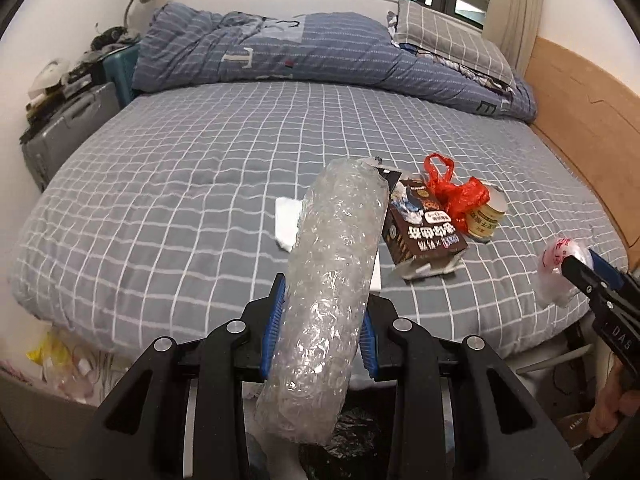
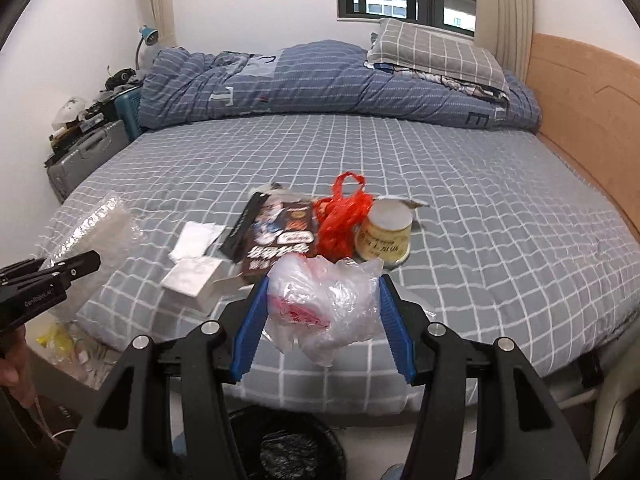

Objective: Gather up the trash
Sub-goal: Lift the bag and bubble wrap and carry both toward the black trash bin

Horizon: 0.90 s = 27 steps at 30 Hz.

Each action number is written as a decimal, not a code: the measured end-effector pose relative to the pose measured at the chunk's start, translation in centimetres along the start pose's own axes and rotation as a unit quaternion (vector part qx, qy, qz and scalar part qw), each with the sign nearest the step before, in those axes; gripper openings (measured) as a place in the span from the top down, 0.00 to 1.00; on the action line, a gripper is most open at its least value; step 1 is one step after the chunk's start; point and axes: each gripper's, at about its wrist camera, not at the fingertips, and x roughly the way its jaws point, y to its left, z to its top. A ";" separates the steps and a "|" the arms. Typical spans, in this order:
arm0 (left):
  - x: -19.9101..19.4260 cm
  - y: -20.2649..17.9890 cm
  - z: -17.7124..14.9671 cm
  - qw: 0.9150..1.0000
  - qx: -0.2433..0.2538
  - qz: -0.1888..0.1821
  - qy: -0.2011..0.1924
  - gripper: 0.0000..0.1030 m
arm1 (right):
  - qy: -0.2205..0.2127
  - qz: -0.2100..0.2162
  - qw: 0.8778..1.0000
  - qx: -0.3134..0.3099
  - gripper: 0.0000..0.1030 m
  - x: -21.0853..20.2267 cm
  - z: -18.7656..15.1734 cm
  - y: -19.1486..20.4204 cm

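Observation:
My left gripper (image 1: 325, 292) is shut on a roll of clear bubble wrap (image 1: 336, 256) that stands up between the blue pads, above the bed's near edge. My right gripper (image 2: 324, 280) is shut on a crumpled clear plastic bag with red print (image 2: 320, 304); it also shows at the right of the left wrist view, right gripper (image 1: 576, 270). On the checked sheet lie a brown carton (image 2: 280, 240), a red plastic bag (image 2: 340, 216), a yellow tub (image 2: 384, 236), white paper (image 2: 196, 238) and a white box (image 2: 192, 276). A black lined bin (image 2: 288, 444) sits on the floor below.
The bed (image 2: 480, 220) fills both views, with a folded blue duvet (image 2: 320, 80) and a pillow (image 2: 436, 52) at the far side. A wooden headboard (image 2: 580, 120) runs along the right. A grey suitcase (image 2: 88, 156) stands at the left, and yellow litter (image 2: 60, 340) lies on the floor.

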 end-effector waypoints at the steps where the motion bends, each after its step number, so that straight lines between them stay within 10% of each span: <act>1: -0.4 0.1 -0.4 1.000 -0.004 0.000 0.000 0.69 | 0.001 0.000 1.000 -0.001 0.49 -0.4 -0.4 0.3; 27: -1.0 -2.2 -13.0 0.997 -0.007 -0.020 0.077 0.69 | 0.058 0.001 0.998 -0.001 0.49 -3.7 -9.9 3.4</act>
